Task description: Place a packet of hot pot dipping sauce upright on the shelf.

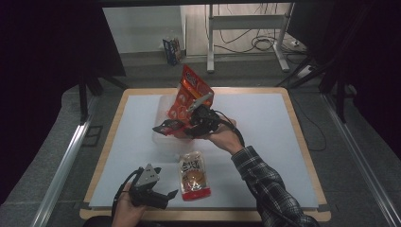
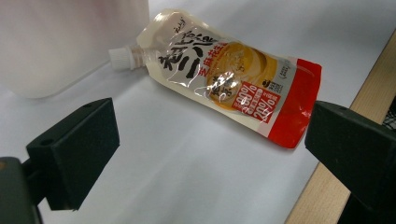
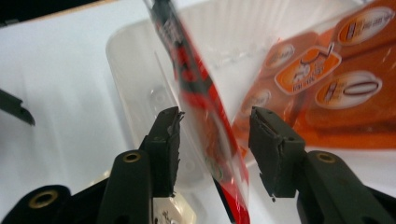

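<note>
While apart: right tool (image 3: 215,140), packet (image 3: 201,116)

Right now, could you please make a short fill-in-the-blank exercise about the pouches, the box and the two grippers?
1. The orange pouch stands in the clear ___ box.
2. The white pouch with a screw cap lies flat on the ___.
3. The left gripper holds ___.
4. The right gripper has its jaws on either side of a ___ pouch edge.

Missing words: plastic; table; nothing; red
</note>
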Tool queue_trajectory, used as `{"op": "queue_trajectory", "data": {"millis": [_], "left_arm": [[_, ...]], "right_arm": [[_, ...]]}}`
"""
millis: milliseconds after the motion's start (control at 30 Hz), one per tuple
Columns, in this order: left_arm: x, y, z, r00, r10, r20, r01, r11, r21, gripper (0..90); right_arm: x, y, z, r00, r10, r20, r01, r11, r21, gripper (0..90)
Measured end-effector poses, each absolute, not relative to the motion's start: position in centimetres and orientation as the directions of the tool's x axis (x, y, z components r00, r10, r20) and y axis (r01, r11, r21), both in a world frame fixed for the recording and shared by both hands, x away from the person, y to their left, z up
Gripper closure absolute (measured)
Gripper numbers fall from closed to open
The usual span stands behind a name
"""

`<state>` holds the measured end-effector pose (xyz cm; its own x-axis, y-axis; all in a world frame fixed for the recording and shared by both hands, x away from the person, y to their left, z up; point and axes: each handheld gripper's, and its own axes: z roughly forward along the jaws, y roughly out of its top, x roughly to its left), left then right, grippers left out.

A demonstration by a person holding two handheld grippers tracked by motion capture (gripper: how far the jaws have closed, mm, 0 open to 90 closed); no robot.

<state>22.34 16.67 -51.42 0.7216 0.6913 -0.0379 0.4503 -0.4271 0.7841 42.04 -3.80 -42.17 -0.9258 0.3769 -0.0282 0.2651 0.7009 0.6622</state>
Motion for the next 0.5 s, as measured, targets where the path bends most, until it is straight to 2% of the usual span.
{"op": "queue_trajectory", "data": {"millis": [100,300,500], "left_arm": [[22.3,16.6,-51.4,0.723,0.69,-0.036,0.45,-0.431,0.782,2.9],[22.4,16.7,-51.4,0.721,0.692,-0.04,0.453,-0.427,0.783,3.0],[22.4,16.9,-51.3,0.716,0.696,-0.054,0.458,-0.409,0.79,3.0]], "right_arm": [[42.0,-4.7,-42.8,-0.921,0.387,-0.048,0.268,0.717,0.643,55.3],[42.5,-6.9,-43.4,-0.899,0.437,-0.02,0.322,0.694,0.644,61.5],[42.7,-8.0,-44.2,-0.894,0.448,0.003,0.349,0.693,0.631,75.9]]}}
